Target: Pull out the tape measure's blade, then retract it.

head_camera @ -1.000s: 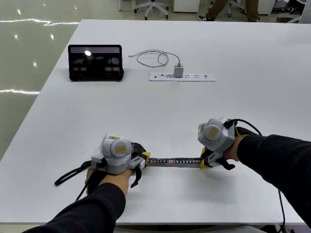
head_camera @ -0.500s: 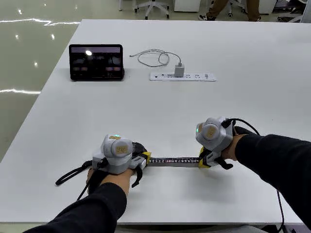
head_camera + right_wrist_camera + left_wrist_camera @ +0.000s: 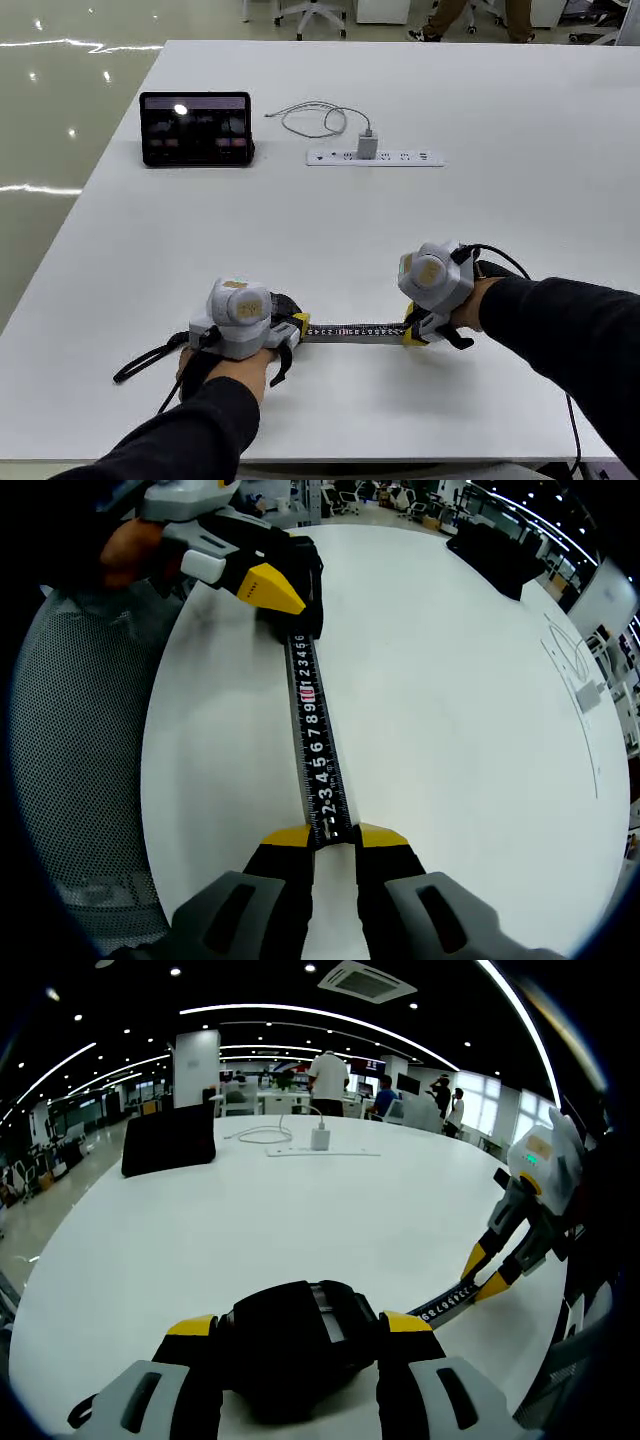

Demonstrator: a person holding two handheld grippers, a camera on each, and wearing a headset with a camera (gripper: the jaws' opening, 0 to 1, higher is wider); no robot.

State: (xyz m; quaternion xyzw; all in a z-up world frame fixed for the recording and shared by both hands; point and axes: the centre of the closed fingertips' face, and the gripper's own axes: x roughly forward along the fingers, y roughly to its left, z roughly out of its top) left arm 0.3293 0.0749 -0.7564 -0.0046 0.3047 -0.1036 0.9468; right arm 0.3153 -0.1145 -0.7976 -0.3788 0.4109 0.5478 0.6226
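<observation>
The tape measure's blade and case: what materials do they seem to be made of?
Blade: thin flat strip, dark coating with printed white numerals; probably painted steel. Case: matte black, rounded shell; probably plastic or rubber, cannot tell which.

Head view overhead; gripper views low, face-to-face along the blade (image 3: 355,331)

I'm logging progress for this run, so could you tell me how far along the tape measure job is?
Done: the blade is pulled out, its numbers showing past ten. In hand: the left gripper clamps the case, the right gripper pinches the blade's tip and has edged toward the case over the last second, so retraction seems begun. Left: feeding the rest back in.
</observation>
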